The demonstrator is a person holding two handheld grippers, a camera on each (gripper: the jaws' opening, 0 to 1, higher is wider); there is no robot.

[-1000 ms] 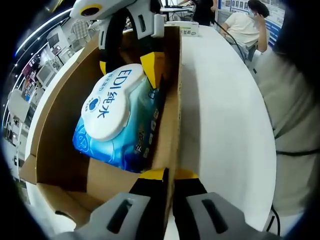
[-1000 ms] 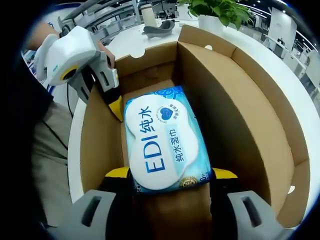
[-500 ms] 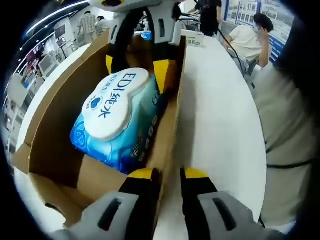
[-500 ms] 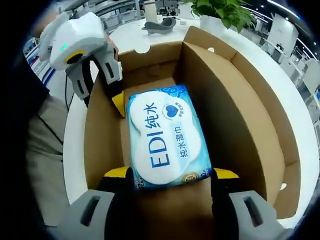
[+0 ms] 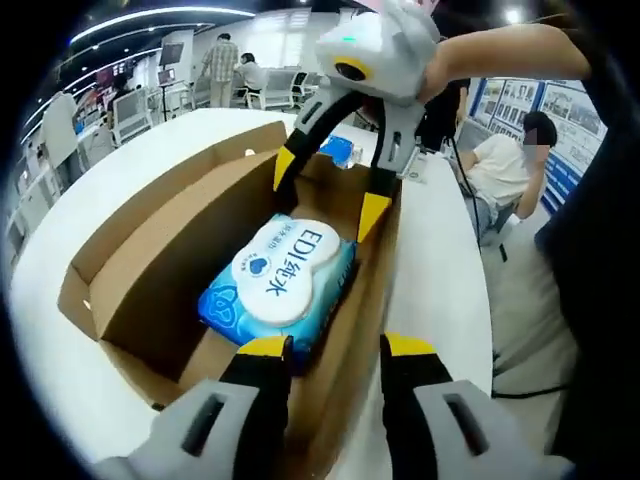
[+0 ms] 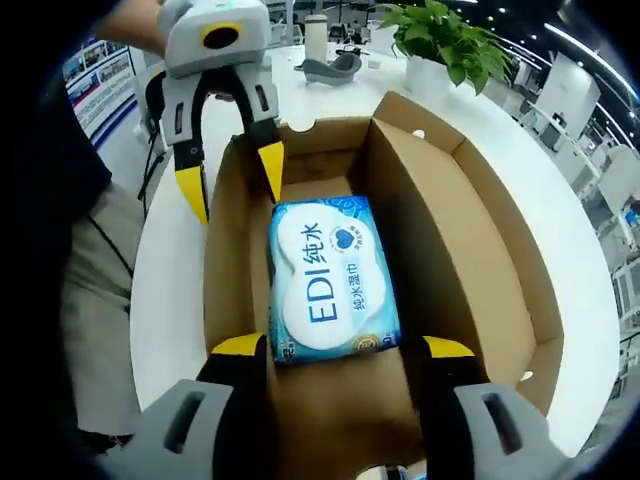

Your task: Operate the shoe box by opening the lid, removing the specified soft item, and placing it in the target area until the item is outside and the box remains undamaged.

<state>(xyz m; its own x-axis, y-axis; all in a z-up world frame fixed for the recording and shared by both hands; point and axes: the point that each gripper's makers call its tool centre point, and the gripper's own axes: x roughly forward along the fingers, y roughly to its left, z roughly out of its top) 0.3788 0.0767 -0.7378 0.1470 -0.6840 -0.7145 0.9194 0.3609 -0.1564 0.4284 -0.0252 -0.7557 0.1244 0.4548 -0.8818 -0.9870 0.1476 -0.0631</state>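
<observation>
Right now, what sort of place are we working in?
Most likely an open-plan office or lab. Past the cardboard box on the white table, people sit at desks under strip ceiling lights, and a potted plant stands nearby.

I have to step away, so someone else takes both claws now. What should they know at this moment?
Left claw: open, jaws astride the box's side wall, one inside, one outside.
Right claw: open, its jaws flanking the near end of the wipes pack; no grip is visible.
Shoe box: on the white table, lid already open, no damage visible.
Done: opening.
Left: grip the pack, lift it out, set it in the target area.
</observation>
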